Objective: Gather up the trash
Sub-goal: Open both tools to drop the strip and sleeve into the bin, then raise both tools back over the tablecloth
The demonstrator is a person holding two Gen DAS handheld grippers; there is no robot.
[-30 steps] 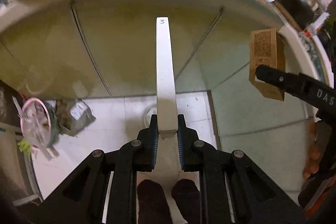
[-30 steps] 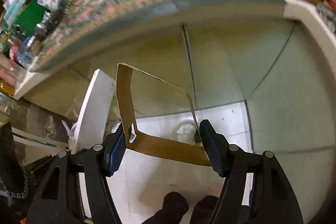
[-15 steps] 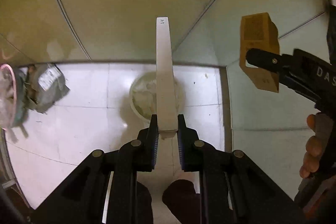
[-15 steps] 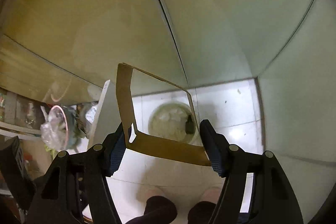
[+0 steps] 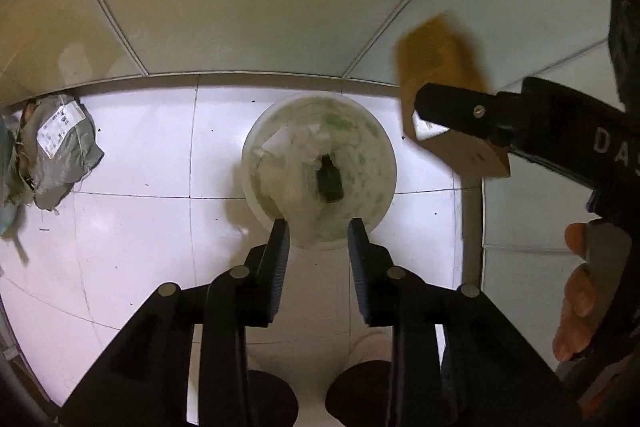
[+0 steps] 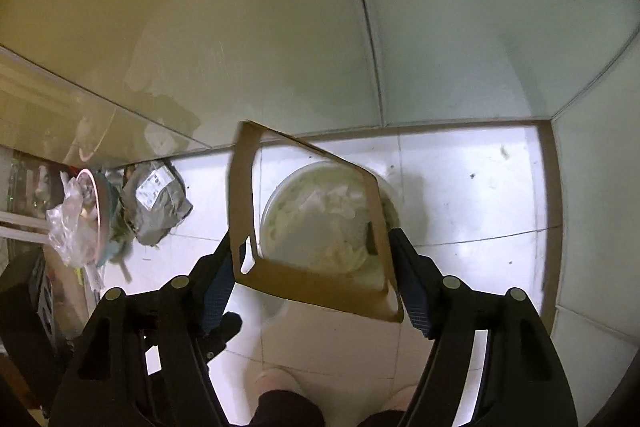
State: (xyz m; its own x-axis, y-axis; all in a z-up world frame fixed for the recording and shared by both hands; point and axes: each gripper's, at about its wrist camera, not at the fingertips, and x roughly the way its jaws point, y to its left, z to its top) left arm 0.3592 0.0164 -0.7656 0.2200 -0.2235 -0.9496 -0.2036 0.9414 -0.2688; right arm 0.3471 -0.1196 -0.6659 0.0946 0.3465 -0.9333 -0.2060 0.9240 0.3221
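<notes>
We hold our left gripper [image 5: 318,251] wide and empty over the bin [image 5: 320,171]; our right gripper [image 6: 316,267] squeezes the cardboard box [image 6: 320,291] to drop it in.

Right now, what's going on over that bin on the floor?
A person is collecting trash with a handheld gripper in each hand, standing over a round white trash bin on the white tiled floor. The left gripper is open and empty above the bin. The right gripper is shut on an open brown cardboard box, held over the bin and not yet dropped. A crumpled grey plastic mailer bag lies on the floor to the left.
</notes>
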